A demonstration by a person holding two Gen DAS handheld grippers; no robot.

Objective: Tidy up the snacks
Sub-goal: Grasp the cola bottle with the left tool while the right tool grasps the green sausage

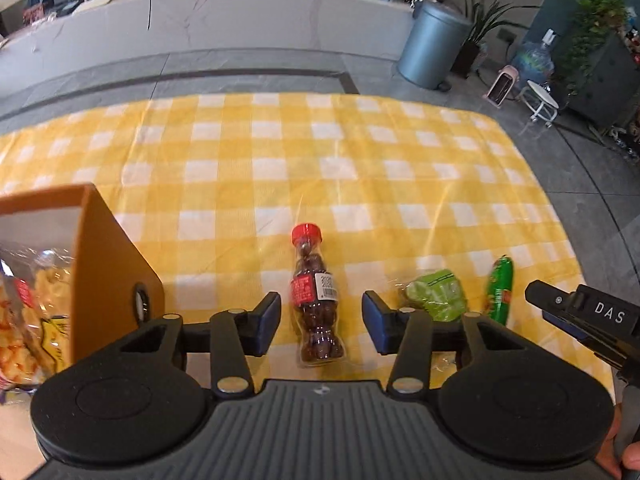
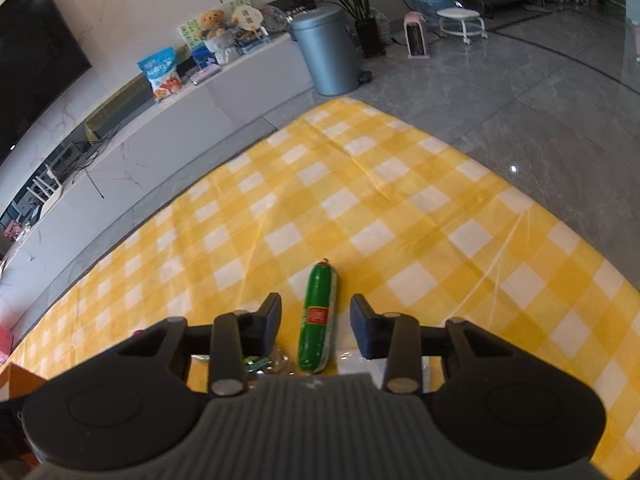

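Observation:
A small clear bottle (image 1: 316,300) with a red cap, full of dark brown candies, lies on the yellow checked cloth (image 1: 304,168). My left gripper (image 1: 322,320) straddles it, open, with a gap on each side. To its right lie a light green packet (image 1: 438,298) and a green sausage (image 1: 499,290). In the right wrist view that green sausage (image 2: 318,320) lies lengthwise between the jaws of my right gripper (image 2: 316,322), which stand open and clear of it. The right gripper's fingers (image 1: 576,316) show at the right edge of the left wrist view.
An orange box (image 1: 108,272) holding a bag of snacks (image 1: 28,320) stands at the left. The cloth (image 2: 400,216) lies on a grey tiled floor (image 2: 540,112). Beyond it are a grey bin (image 2: 326,50), a low white cabinet (image 2: 168,128), plants and a stool (image 2: 460,20).

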